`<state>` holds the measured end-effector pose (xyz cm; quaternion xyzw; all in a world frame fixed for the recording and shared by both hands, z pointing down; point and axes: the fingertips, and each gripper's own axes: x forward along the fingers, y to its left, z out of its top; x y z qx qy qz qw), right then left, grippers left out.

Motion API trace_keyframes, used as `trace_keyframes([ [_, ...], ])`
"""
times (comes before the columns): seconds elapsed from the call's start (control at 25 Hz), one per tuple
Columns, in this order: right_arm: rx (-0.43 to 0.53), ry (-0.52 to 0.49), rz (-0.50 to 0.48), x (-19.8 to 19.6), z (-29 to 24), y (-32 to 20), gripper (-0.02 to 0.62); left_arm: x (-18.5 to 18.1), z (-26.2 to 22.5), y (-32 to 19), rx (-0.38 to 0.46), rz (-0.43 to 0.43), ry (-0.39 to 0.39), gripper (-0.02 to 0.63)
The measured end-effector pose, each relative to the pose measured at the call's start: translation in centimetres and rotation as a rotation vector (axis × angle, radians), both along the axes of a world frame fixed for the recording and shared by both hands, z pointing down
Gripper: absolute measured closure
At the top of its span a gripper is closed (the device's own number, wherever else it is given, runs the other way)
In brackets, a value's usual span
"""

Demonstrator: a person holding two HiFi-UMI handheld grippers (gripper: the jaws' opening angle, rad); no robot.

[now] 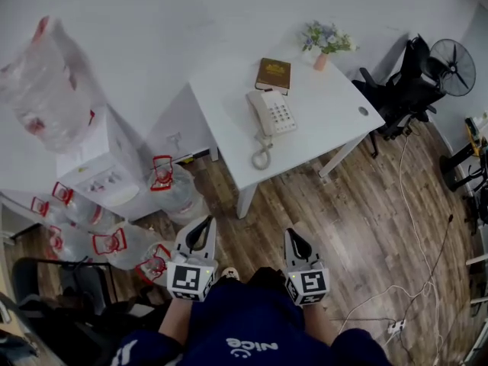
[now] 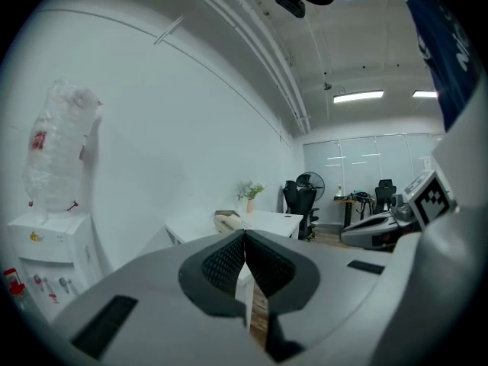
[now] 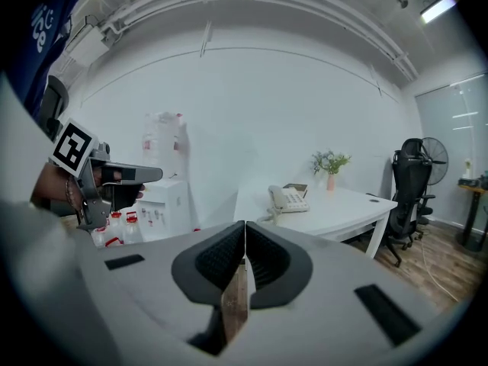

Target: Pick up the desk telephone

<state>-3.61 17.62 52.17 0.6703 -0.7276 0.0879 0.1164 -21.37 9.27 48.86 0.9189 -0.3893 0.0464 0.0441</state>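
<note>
A cream desk telephone [image 1: 271, 115] with a coiled cord lies near the middle of a white desk [image 1: 328, 120]; it also shows far ahead in the right gripper view [image 3: 288, 199] and partly in the left gripper view [image 2: 231, 221]. My left gripper [image 1: 203, 225] and right gripper [image 1: 294, 237] are held side by side over the wood floor, well short of the desk. Both are shut with nothing between the jaws.
A brown book [image 1: 273, 74] and a small potted plant [image 1: 326, 43] sit at the desk's far side. A water dispenser [image 1: 103, 158] and several empty water bottles [image 1: 114, 242] stand at the left. Office chairs [image 1: 404, 90], a fan [image 1: 453, 65] and floor cables [image 1: 415, 227] are at the right.
</note>
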Motion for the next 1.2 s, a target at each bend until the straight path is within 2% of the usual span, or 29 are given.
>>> trace_keyframes([
  [0.28,-0.034,-0.023,-0.002,1.4,1.7,-1.7,0.572,2.0,0.7,-1.5,-0.024,0.030,-0.012,0.589],
  [0.52,-0.027,-0.029,-0.064,4.1,1.8,-6.8,0.572,4.2,1.6,-4.4,-0.068,-0.021,0.002,0.589],
  [0.92,-0.015,-0.035,-0.153,11.5,0.3,-17.1,0.572,11.5,0.9,-12.8,-0.139,-0.111,0.060,0.589],
  [1.2,-0.028,-0.034,-0.193,17.7,0.0,-21.4,0.572,16.8,1.5,-16.8,-0.197,-0.171,0.092,0.589],
])
